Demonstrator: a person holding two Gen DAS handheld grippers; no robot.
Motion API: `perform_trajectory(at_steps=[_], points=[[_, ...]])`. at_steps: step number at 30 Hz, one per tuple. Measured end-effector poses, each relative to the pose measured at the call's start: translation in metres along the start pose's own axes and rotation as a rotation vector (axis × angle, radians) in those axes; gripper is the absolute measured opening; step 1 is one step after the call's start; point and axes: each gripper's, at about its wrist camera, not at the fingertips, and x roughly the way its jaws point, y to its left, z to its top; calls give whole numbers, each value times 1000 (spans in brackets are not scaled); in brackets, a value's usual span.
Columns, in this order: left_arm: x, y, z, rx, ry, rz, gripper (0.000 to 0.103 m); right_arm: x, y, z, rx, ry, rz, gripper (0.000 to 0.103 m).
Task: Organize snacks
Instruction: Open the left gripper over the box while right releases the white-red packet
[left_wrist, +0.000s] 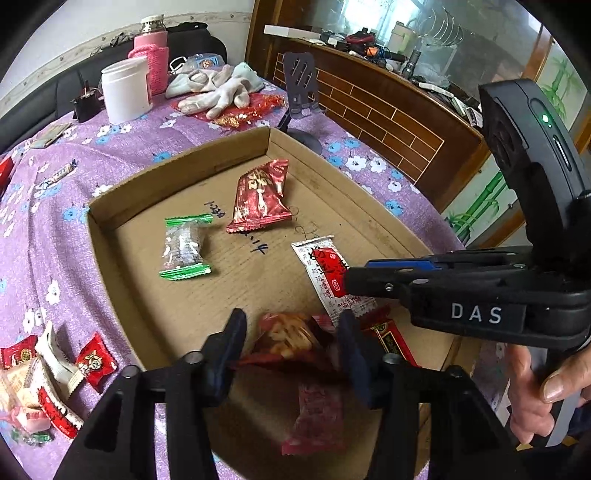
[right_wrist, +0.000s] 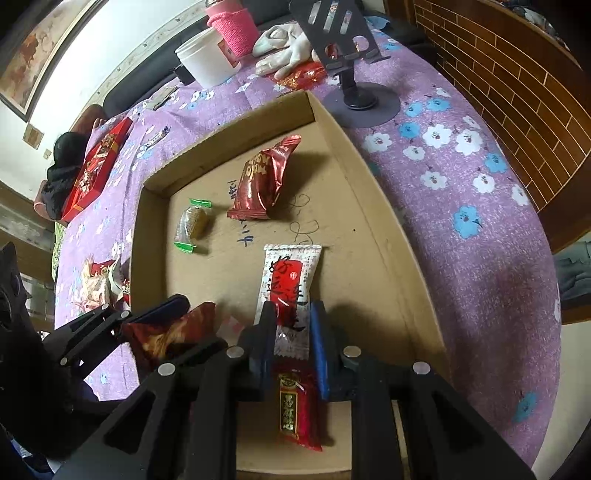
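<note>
— Left hand-held gripper (left_wrist: 291, 354): what is it holding?

— A dark red snack packet (left_wrist: 291, 341), clamped between its fingers just above the cardboard tray (left_wrist: 177, 181), probably to drop it in.

— And the right hand-held gripper (right_wrist: 291, 347)?

— Narrow, hovering over the white-and-red sachet (right_wrist: 290, 280); contact unclear. Ahead lie two more packets. Left of the tray, loose snacks (left_wrist: 55, 376) wait on the purple floral worktop (right_wrist: 461, 184).

The tablecloth (right_wrist: 461, 206) is purple with white and blue flowers. The cardboard tray (left_wrist: 177, 177) is plain brown with dark pen scribbles. In it lie a red packet (left_wrist: 258, 197) with gold lettering, a clear sweet wrapper (left_wrist: 184, 245) with green ends, and a white sachet (right_wrist: 290, 280) with a red label. A white tub (left_wrist: 125, 88) stands beside a pink knitted sleeve (left_wrist: 153, 61).
</note>
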Motion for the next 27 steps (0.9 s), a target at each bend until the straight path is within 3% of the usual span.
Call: perform_trajectory(at_steps=[6,10,17,27], points=[[-19,-1,-2,24,-38,24,56,-18,6,-7,16,-28,3,22],[-34,0,-6,46,-66,48,56,-31,19,-13,6,-50,8,33],[-57,8,-15,68,-103,82,56,-36,46,-22,-15,-55,19,33],[-88,40,-33,21,-138,110,56,-33,93,-29,-66,-50,44,33]])
